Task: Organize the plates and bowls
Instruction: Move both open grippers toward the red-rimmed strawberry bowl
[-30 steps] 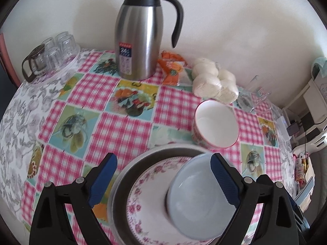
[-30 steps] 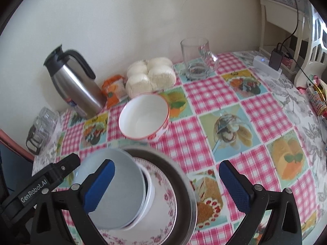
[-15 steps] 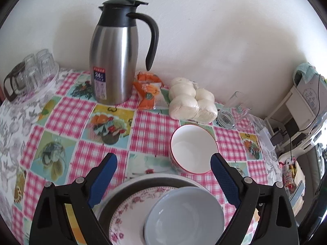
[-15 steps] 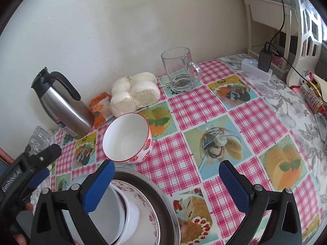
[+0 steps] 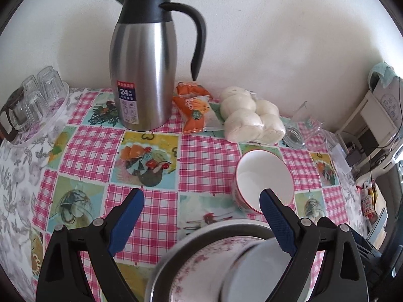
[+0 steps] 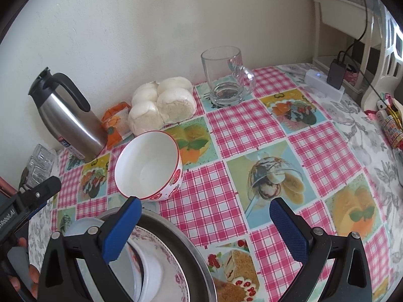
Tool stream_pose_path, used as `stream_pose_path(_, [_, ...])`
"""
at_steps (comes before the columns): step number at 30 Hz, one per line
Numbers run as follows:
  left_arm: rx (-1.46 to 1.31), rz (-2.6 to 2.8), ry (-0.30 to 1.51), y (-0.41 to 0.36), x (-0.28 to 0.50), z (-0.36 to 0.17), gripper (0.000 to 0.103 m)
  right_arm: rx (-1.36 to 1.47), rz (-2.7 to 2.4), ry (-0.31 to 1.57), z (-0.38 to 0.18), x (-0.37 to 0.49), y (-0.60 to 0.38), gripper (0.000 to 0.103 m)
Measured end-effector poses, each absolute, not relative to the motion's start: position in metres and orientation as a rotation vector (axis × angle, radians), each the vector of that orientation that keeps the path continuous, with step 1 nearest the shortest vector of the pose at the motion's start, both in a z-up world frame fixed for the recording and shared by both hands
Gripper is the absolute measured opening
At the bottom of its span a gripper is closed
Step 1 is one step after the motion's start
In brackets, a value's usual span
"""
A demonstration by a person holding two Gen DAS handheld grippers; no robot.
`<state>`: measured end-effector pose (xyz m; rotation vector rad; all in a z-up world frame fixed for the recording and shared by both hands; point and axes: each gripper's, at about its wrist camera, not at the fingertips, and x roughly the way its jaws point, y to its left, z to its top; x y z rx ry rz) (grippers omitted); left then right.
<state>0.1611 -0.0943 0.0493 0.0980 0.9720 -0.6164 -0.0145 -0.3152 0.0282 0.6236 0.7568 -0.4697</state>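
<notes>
A home dining spot is indicated, not a lab or shop. A table [image 6: 252, 130] set against a plain cream wall [image 6: 151, 25] is covered with a pink checked oilcloth printed with food pictures. A steel thermos jug [image 5: 143, 70], bagged steamed buns [image 5: 252, 120], an orange snack packet [image 5: 194, 108], a glass mug [image 6: 224, 75] and upturned glasses on a tray [image 5: 32, 100] are seen along the wall side. A red-patterned bowl [image 6: 148, 166] and stacked crockery in a metal pan [image 6: 181, 241] are laid out. A charger on a power strip [image 6: 325, 83] and a white shelf [image 6: 352, 20] are seen at the right edge.
</notes>
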Motion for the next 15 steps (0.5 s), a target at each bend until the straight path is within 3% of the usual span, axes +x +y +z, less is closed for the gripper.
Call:
stream_pose_path(6, [0.064,-0.607,0.998,-0.087,0.181,0.037,0.093,0.621,-0.449,0.796,0.019,0.005,-0.325,0.098])
stream_pose_path(15, [0.056,-0.628,1.038,-0.095,0.194,0.019,0.093,0.611,-0.358,0.861,0.005,0.046,-0.332,0.076])
